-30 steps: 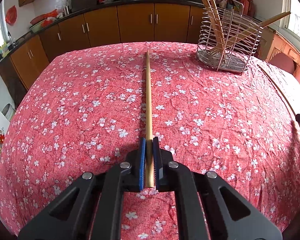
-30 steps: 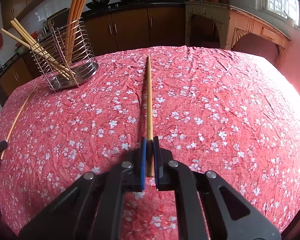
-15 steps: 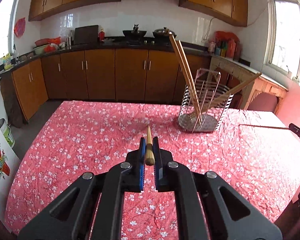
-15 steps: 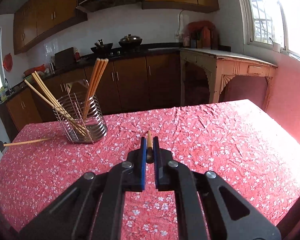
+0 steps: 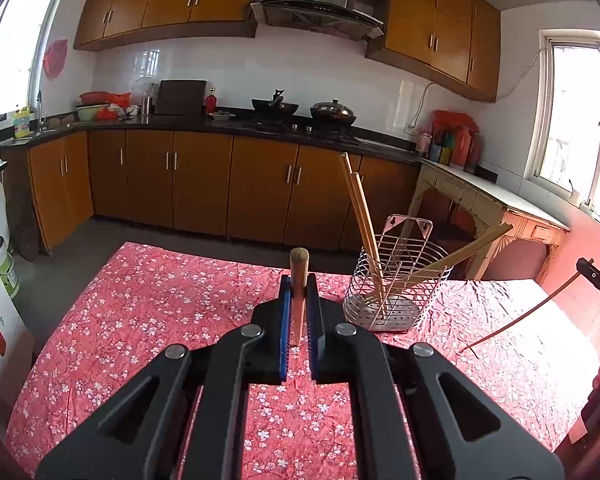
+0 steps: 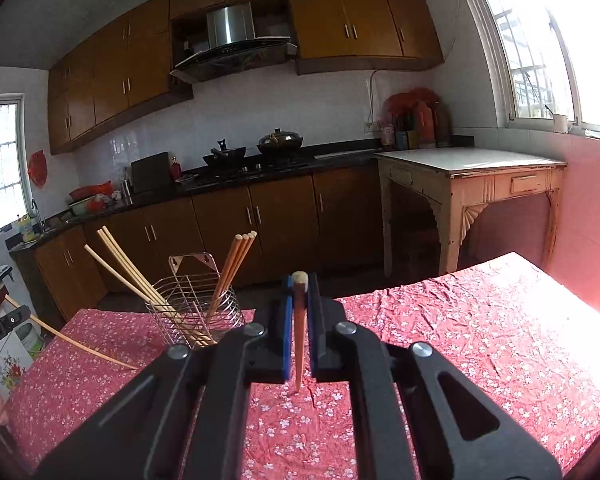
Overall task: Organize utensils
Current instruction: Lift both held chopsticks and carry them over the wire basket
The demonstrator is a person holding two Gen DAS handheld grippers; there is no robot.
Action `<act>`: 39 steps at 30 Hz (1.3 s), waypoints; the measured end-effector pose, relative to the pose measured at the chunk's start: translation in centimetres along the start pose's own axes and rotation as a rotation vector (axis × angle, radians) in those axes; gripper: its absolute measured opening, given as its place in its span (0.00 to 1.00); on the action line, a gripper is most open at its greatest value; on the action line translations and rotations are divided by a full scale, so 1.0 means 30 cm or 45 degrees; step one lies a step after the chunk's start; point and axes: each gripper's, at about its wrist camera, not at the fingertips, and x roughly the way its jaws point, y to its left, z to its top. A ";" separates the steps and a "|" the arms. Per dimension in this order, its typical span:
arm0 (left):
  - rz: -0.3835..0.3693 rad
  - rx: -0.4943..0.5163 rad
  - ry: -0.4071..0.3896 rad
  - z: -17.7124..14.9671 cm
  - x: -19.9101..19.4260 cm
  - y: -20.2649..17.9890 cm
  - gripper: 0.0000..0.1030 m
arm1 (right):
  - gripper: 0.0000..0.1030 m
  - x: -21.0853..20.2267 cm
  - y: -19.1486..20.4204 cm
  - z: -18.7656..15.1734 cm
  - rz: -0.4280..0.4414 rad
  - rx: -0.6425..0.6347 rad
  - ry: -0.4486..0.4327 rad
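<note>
A: Each hand-held gripper clamps one chopstick: left hand-held gripper [image 5: 299, 312], right hand-held gripper [image 6: 299, 320].

B: The wire holder [image 5: 396, 280], right of centre, is crowded; a tip could snag.

Daylight enters through the windows: the right-hand window [image 6: 548, 40] is blown out to white, and glare washes the far right of the floral tablecloth [image 6: 500, 320] on the surface. In the left wrist view, windows [image 5: 580, 120] on both sides are overexposed. Upper cabinets [image 6: 120, 72] lie in shade. Fisheye distortion bends cabinet lines and darkens the corners. Both views are sharp, with black fingers [image 5: 320, 312] rendered as dark masses.
</note>
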 end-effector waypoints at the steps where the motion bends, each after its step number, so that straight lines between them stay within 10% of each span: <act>1: -0.001 0.000 -0.002 0.000 0.001 0.002 0.07 | 0.07 -0.003 0.004 0.003 0.003 0.000 -0.005; 20: -0.053 0.067 -0.248 0.348 -0.097 -0.199 0.07 | 0.07 -0.146 0.162 0.403 0.304 0.031 -0.193; 32: -0.004 -0.025 -0.431 0.505 0.068 -0.358 0.07 | 0.07 0.125 0.291 0.489 0.272 -0.003 -0.153; 39: 0.036 -0.026 -0.357 0.449 0.243 -0.368 0.07 | 0.07 0.309 0.294 0.428 0.259 0.025 -0.083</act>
